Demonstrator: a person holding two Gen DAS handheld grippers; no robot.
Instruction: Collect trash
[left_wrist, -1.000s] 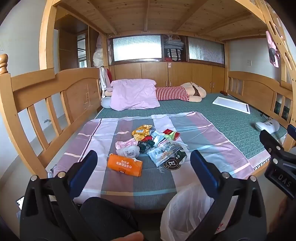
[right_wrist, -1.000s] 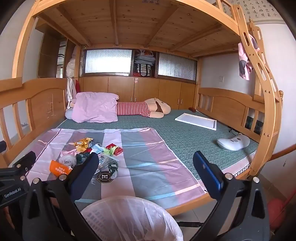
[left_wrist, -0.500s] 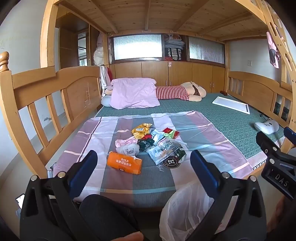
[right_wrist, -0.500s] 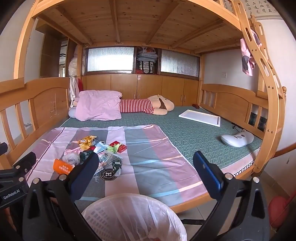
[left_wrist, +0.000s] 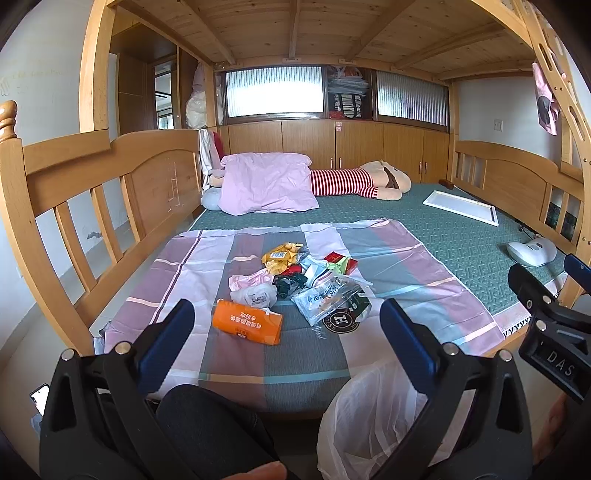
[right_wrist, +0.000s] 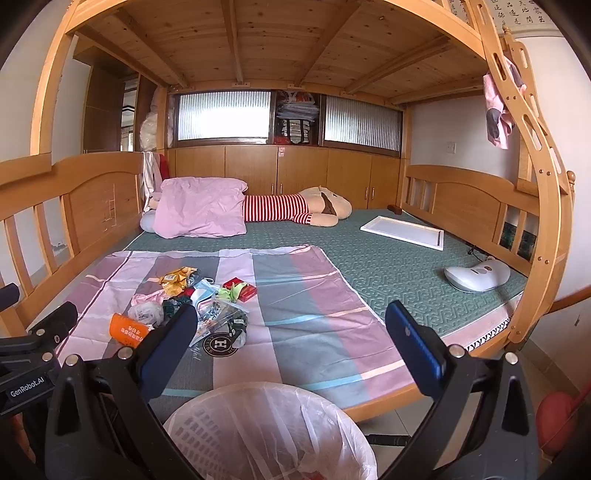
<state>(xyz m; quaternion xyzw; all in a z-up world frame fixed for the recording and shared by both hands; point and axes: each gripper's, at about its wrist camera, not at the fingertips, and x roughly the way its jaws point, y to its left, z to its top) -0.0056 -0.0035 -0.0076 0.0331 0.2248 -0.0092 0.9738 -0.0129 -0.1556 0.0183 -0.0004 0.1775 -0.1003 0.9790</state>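
Both cameras now sit slightly farther back from the bed than a second ago, so the trash pile looks a touch smaller and more of the near edge shows; nothing on the bed has shifted. From the left wrist view, the left gripper (left_wrist: 286, 330) hangs with its blue-padded fingers spread wide and holding nothing, above the near edge of the striped sheet (left_wrist: 406, 258). Between the fingers and a little beyond them lies the trash pile (left_wrist: 299, 284): an orange packet (left_wrist: 247, 326) nearest, a crumpled white bag (left_wrist: 255, 295) just behind it, a clear wrapper (left_wrist: 328, 299) to the right, a yellow snack bag (left_wrist: 280, 254) farther back and a red box (left_wrist: 341, 260) at the far right of the heap. Below the right finger a white bin liner (left_wrist: 365, 417) shows, and the right gripper's body pokes in at the right edge. A pink pillow (left_wrist: 266, 184) and a striped plush toy (left_wrist: 354, 184) lie at the far end of the green mattress (left_wrist: 461, 236). From the right wrist view, the right gripper (right_wrist: 288, 332) is likewise wide open and empty, held over the lined wastebasket (right_wrist: 266, 424) that stands on the floor against the near bed edge. The pile lies to the left on the sheet, partly behind the left finger. A white tray (right_wrist: 402, 229) and a white device (right_wrist: 476, 275) rest far right on the mattress.
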